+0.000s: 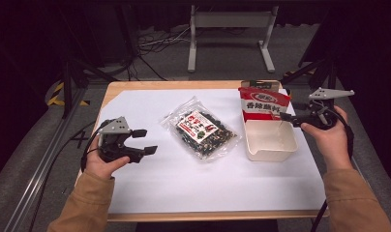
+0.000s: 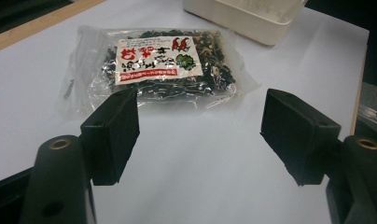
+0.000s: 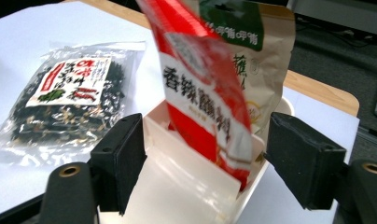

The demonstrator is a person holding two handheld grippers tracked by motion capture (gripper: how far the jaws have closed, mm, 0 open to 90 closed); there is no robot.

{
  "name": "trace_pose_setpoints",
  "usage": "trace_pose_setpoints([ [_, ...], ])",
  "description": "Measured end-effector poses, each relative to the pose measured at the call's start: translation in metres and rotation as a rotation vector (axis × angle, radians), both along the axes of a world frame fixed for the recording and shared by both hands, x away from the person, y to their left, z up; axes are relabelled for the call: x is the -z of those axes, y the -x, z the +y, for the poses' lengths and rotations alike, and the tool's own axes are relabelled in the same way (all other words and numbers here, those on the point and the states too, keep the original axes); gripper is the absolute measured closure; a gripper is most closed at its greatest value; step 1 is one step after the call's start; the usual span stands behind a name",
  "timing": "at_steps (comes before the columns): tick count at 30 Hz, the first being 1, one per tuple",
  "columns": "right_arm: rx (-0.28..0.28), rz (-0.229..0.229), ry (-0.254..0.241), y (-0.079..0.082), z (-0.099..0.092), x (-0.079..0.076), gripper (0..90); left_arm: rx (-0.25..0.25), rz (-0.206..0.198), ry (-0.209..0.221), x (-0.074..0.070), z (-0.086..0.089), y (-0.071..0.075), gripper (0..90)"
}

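Right gripper [image 1: 286,117] held at the right side of the table, just right of the cream bin [image 1: 271,141], jaws spread wide with nothing pinched between them; in the right gripper view [image 3: 205,161] the two black pads stand on either side of the bin's near end, clear of the red snack packet [image 3: 203,93]. That packet stands upright in the far end of the bin, leaning slightly, with a tan packet [image 3: 261,74] with a green top band behind it; from the high view the red packet [image 1: 263,104] rises well above the bin's rim. Left gripper [image 1: 142,141] sits low over the left part of the white sheet [image 1: 184,183], jaws likewise wide apart and empty; the left gripper view [image 2: 198,140] shows bare white sheet between the pads. Beyond those pads lies the clear bag of dark dried food [image 2: 163,70], flat on the sheet, label up, apart from both pads. In the high view that bag [image 1: 201,128] lies mid-table, between the left gripper and the bin, its right edge near the bin's left wall. White sheet covers most of the wooden table [image 1: 135,86]. Beyond the far edge: grey floor, cables, and a pale metal stand [image 1: 230,34].
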State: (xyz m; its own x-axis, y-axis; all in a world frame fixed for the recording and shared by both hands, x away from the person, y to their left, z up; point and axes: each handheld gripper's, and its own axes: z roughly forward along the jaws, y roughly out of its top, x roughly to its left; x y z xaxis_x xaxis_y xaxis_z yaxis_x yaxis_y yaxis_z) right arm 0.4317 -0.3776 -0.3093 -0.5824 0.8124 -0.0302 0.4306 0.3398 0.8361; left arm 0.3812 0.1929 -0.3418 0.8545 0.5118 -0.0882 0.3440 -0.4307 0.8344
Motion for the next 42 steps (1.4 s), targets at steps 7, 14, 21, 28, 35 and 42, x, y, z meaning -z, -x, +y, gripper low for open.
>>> trace_pose_setpoints([
  [7,-0.031,-0.019,0.008,0.030,0.010,-0.004,27.9,0.000,0.006,-0.004,0.001,-0.002,-0.002,28.6],
  [14,-0.066,-0.047,0.000,0.048,0.018,-0.002,27.9,-0.007,0.014,-0.006,0.002,-0.002,-0.003,28.6],
  [21,-0.093,-0.061,-0.018,0.069,0.026,0.007,27.9,-0.041,0.023,-0.016,0.000,0.000,-0.010,30.1],
  [28,-0.128,-0.067,-0.023,0.082,0.036,0.017,28.8,-0.073,0.048,-0.046,0.003,-0.003,-0.026,31.4],
  [35,-0.161,-0.057,-0.014,0.085,0.042,0.021,32.0,-0.118,0.072,-0.062,0.003,-0.008,-0.044,34.0],
  [42,-0.184,-0.065,-0.018,0.088,0.044,0.022,35.6,-0.156,0.131,-0.042,0.009,-0.015,-0.067,31.2],
])
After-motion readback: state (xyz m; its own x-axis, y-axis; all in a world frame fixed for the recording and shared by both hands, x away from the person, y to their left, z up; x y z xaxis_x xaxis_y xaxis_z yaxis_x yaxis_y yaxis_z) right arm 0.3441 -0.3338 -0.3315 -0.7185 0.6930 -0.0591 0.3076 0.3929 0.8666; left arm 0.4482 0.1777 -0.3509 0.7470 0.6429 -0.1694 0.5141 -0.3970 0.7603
